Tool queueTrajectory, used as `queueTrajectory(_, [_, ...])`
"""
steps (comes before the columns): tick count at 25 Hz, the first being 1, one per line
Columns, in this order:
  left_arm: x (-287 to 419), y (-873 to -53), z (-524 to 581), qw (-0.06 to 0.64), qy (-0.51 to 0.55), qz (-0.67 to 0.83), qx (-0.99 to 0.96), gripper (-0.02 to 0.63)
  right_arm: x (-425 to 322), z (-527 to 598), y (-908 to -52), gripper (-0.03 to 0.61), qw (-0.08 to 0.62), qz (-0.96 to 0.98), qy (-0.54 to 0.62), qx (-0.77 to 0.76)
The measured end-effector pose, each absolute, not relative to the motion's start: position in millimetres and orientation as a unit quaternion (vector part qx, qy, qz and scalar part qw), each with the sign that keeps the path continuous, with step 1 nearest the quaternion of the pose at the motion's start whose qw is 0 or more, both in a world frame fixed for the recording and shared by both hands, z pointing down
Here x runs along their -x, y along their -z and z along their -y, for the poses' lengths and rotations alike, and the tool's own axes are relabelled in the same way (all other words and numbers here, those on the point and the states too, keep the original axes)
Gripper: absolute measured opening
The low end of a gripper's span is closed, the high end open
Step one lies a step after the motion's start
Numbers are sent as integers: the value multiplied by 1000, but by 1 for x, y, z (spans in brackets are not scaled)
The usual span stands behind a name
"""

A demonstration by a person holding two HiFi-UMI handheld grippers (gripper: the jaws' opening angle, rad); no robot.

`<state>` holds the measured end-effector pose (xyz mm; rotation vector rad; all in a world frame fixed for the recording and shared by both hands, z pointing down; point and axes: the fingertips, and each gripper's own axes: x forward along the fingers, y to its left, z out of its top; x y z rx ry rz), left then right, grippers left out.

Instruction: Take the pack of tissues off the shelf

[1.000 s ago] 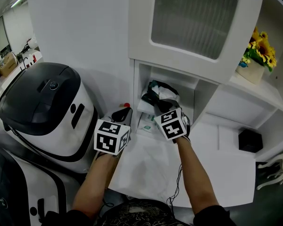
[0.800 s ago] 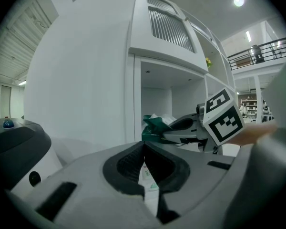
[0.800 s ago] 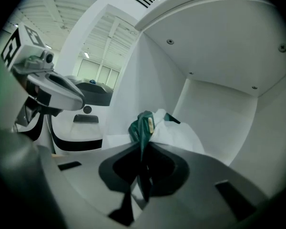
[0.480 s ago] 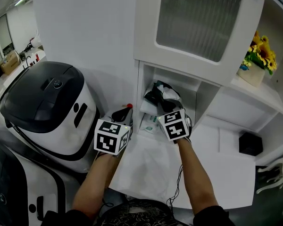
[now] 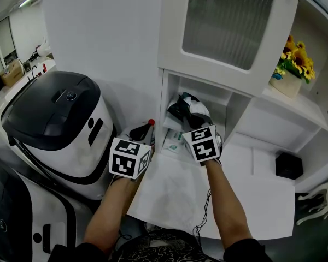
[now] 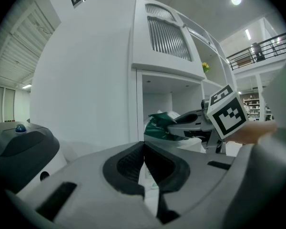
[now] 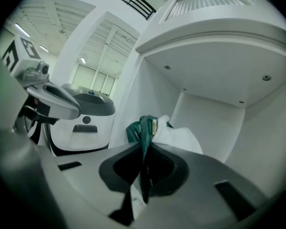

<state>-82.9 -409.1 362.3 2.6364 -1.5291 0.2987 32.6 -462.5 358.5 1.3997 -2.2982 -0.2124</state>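
Pinching the green wrapper of the pack of tissues (image 7: 142, 126), the right gripper (image 7: 145, 149) holds it inside the shelf (image 7: 214, 123); the left gripper (image 6: 144, 147) hangs closed, empty.

Your pack of tissues (image 7: 148, 128), dark green film crumpled over white, inside the open shelf (image 7: 214, 128) compartment, green edge pinched in your right gripper (image 7: 144, 156).

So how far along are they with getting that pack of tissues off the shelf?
Done: the right gripper is at the shelf opening, its jaws shut on the green wrapper of the pack of tissues. In hand: that grip on the wrapper. Left: the pack lies inside the compartment, so it has yet to be drawn out. The left gripper is shut and empty, outside the shelf.
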Motion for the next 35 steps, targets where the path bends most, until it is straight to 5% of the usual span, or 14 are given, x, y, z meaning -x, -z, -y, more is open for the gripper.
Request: queueTrajectory(35, [104, -348, 285, 19, -91, 513, -854, 9, -15, 313, -331, 21, 120, 855, 44, -502])
